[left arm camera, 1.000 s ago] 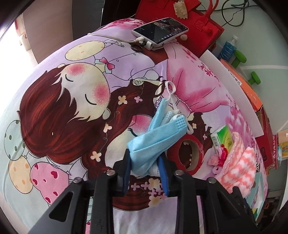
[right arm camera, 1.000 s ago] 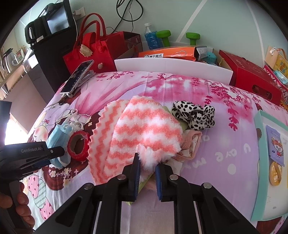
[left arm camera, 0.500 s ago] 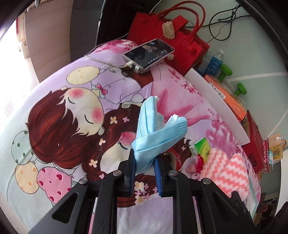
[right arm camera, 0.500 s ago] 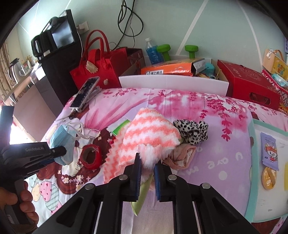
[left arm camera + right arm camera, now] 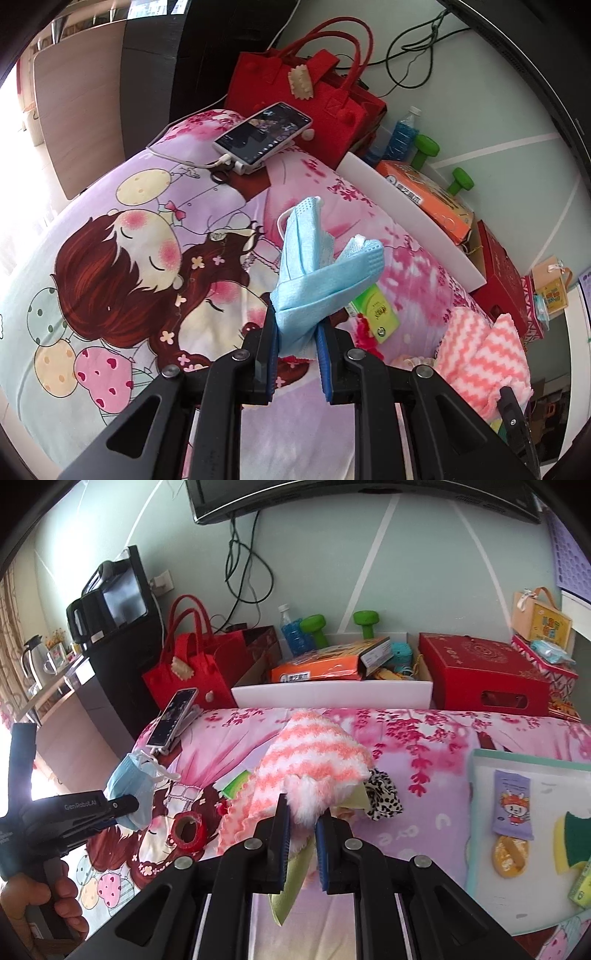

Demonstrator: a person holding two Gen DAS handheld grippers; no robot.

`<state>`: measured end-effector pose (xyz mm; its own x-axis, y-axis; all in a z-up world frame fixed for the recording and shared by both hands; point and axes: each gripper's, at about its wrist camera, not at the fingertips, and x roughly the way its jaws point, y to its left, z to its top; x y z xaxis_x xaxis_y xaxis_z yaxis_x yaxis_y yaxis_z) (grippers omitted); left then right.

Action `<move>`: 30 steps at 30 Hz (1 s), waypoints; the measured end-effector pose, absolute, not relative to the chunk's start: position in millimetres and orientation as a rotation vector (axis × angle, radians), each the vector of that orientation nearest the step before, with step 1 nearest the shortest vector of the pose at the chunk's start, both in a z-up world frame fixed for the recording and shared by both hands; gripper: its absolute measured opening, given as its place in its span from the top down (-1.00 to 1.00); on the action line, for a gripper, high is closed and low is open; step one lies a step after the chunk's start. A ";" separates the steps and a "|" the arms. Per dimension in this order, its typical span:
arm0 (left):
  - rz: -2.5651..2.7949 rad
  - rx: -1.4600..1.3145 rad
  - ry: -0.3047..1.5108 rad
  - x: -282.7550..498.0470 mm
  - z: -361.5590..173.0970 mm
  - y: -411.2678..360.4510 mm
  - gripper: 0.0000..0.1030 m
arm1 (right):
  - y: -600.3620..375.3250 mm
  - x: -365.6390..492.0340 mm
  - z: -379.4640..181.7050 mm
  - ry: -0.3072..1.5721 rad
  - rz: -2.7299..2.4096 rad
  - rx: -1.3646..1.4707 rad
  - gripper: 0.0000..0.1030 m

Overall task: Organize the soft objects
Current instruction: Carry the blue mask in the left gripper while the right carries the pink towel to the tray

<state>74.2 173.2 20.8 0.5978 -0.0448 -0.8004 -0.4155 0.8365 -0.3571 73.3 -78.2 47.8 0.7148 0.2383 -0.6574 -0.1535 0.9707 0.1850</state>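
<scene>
Left gripper (image 5: 295, 343): jaws clamped on folded blue face mask (image 5: 314, 273), held above the bedsheet (image 5: 110, 229); loose ear loops may snag or the fold slip free. Right gripper (image 5: 301, 834): jaws pinched on edge of pink-striped fluffy cloth (image 5: 314, 764), lifted clear; thin bite risks dropping it onto the leopard scrunchie (image 5: 384, 797).

A phone (image 5: 263, 133) lay plugged in at the far corner of the cartoon bedspread (image 5: 110, 258), just in front of a red felt bag (image 5: 295, 92). A roll of red tape (image 5: 189, 830) sat on the spread. Beyond the bed stood a water bottle (image 5: 290, 629), green dumbbells (image 5: 314, 627), an orange box (image 5: 325, 664) and a red box (image 5: 480, 672).
</scene>
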 end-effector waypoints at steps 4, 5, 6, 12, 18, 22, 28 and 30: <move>0.216 -0.534 0.915 74.9 24.2 165.0 0.63 | -98.1 66.1 56.9 0.711 0.193 0.146 0.75; 0.213 -0.530 0.917 75.1 24.5 163.1 0.63 | -102.7 64.5 59.2 0.703 0.196 0.151 0.75; 0.209 -0.526 0.919 75.3 24.7 161.1 0.63 | -106.2 63.7 59.9 0.702 0.199 0.154 0.75; 0.190 -0.490 0.936 78.5 24.4 144.9 0.63 | -112.1 72.2 35.4 0.817 0.184 0.124 0.75; 0.133 -0.458 1.011 87.9 8.3 122.1 0.63 | -121.2 81.7 -3.9 0.968 0.153 0.149 0.74; 0.074 -0.439 1.072 94.7 -5.2 102.2 0.63 | -127.6 83.7 -23.1 1.034 0.126 0.165 0.74; 0.018 -0.399 1.131 100.4 -18.6 79.2 0.63 | -134.7 87.4 -39.8 1.095 0.100 0.174 0.68; 0.007 -0.397 1.140 100.8 -20.6 76.2 0.63 | -136.1 88.6 -43.5 1.114 0.095 0.179 0.68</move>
<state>100.8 76.2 -20.6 0.4251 -0.1943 -0.8841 -0.2055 0.9305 -0.3033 88.6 -136.1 -43.5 0.4390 0.1653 -0.8831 0.0137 0.9816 0.1906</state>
